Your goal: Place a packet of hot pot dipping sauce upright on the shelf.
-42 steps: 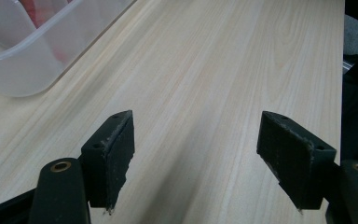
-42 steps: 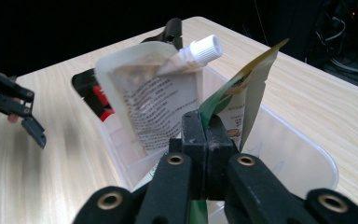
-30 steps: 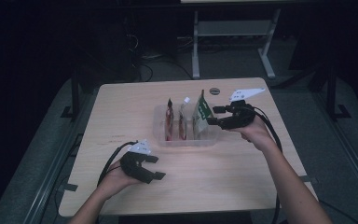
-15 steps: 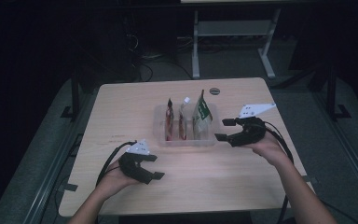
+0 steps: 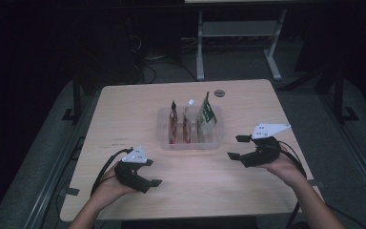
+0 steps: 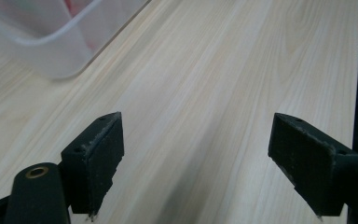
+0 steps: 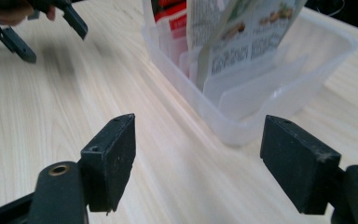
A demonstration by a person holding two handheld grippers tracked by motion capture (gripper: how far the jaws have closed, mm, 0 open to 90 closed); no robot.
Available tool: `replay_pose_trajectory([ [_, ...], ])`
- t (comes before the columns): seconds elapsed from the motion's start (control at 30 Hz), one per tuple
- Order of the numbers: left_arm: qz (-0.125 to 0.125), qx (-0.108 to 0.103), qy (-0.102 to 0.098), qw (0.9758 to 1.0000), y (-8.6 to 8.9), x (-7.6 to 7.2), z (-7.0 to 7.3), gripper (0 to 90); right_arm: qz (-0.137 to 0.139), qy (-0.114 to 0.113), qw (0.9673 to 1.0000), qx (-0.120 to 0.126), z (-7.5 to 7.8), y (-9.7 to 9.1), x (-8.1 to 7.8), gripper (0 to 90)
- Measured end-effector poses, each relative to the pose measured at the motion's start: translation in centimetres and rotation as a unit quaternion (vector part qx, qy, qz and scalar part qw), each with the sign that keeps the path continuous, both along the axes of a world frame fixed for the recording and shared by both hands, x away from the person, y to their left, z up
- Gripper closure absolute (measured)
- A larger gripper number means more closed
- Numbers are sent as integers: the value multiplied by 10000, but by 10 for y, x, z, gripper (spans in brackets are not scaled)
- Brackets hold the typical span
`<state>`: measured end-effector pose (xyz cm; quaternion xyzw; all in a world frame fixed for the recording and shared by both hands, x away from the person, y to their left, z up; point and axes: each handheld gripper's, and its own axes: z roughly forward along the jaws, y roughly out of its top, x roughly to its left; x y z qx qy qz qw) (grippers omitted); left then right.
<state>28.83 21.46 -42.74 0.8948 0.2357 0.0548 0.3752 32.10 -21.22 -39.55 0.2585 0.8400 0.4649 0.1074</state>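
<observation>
On bench (image 5: 138,105): clear bin (image 5: 214,140) with packets (image 5: 205,114) | left tool (image 5: 155,182) jaws just widened, empty | right tool (image 5: 237,147) jaws just widened, empty, beside bin

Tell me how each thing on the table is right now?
Clear bin: upright on the table.
Red packets: standing in the bin.
Green-and-white packet: standing in the bin, at its right end.
Left hand-held gripper: open, holding nothing.
Right hand-held gripper: open, holding nothing, beside the bin.

No legible text anywhere; print on the green-and-white pouch (image 7: 242,42), perhaps ingredient lines, too blurred.
</observation>
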Motion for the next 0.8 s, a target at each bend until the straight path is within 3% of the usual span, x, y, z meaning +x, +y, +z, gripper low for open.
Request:
replay_pose_trajectory([
  [0.2, 129, 77, -67, 9999, 11, -9, -4, 169, -113, 107, 9998, -94, -15, -9, -13, 252],
  [0.43, 382, 64, -168, 9991, 27, -26, -11, 167, -424, 170, 9988, -166, -35, -22, -28, 241],
  [0.53, 502, 49, -143, 9986, 36, -32, -15, 164, -565, 154, 9977, -330, -42, -27, -34, 233],
  [0.6, 577, 117, -109, 9982, 40, -35, -19, 164, -615, 258, 9972, -325, -48, -31, -39, 221],
  [0.73, 566, 126, -113, 9983, 39, -37, -19, 154, -646, 339, 9961, -493, -55, -37, -48, 197],
  [0.8, 530, 134, -174, 9984, 39, -36, -18, 153, -685, 306, 9962, -437, -53, -37, -48, 184],
])
